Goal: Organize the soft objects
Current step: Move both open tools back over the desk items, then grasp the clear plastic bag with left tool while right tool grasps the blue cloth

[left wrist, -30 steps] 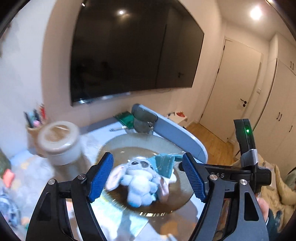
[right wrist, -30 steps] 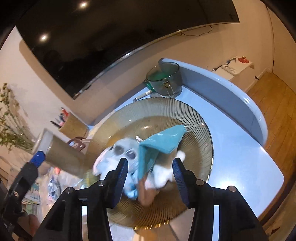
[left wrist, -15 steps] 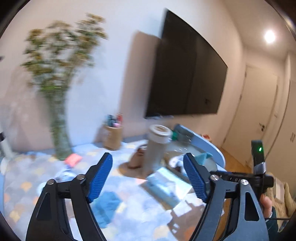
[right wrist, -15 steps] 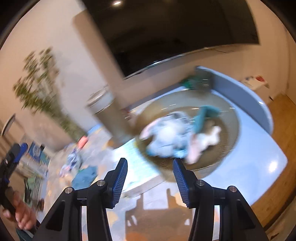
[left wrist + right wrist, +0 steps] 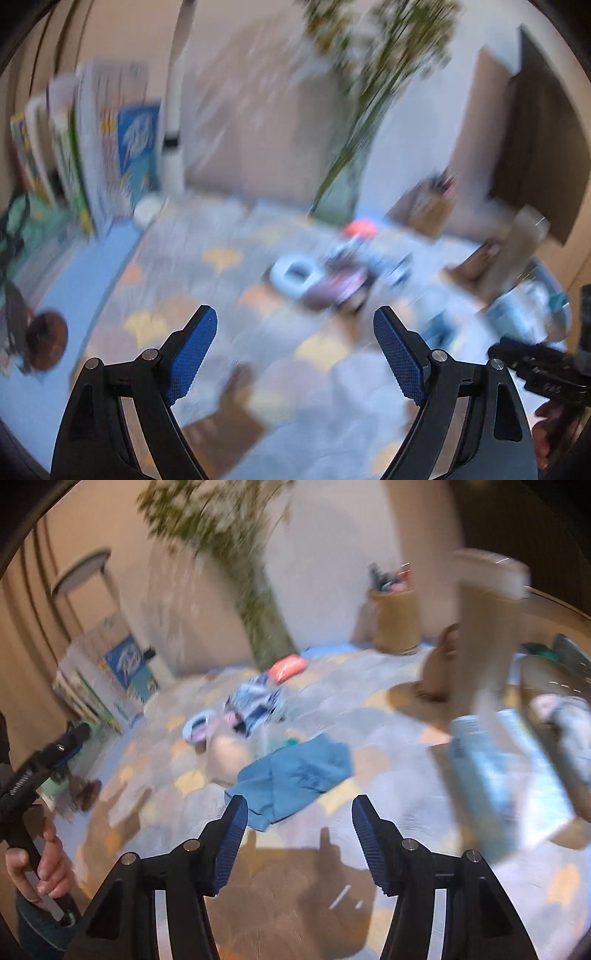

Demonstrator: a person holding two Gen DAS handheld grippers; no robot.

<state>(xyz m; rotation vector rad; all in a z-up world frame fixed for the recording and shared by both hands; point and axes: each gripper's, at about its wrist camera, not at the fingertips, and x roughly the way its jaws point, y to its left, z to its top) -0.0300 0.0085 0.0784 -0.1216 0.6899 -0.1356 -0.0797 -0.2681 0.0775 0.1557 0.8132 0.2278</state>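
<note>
Both views are motion-blurred. My left gripper [image 5: 295, 354] is open and empty above the patterned tablecloth [image 5: 177, 295]. My right gripper [image 5: 297, 834] is open and empty just short of a crumpled blue cloth [image 5: 295, 771]. Beyond it lie a cream soft item [image 5: 229, 757], a blue-and-white patterned bundle [image 5: 256, 701], a pale blue ring [image 5: 197, 723] and a coral item [image 5: 288, 666]. The ring [image 5: 295, 273] and a dark bundle [image 5: 340, 288] show in the left view. The plush toy [image 5: 565, 709] lies on the plate at far right.
A vase of green stems [image 5: 262, 627] and a woven pen holder [image 5: 395, 620] stand by the wall. A tall canister [image 5: 487, 627] and a tissue pack [image 5: 491, 771] are at right. Boxes and books [image 5: 99, 155] stand at the table's left end.
Both grippers have swung left, away from the plate with the plush toy, toward the table's middle and left where the cloths lie. Both stay open and empty.
</note>
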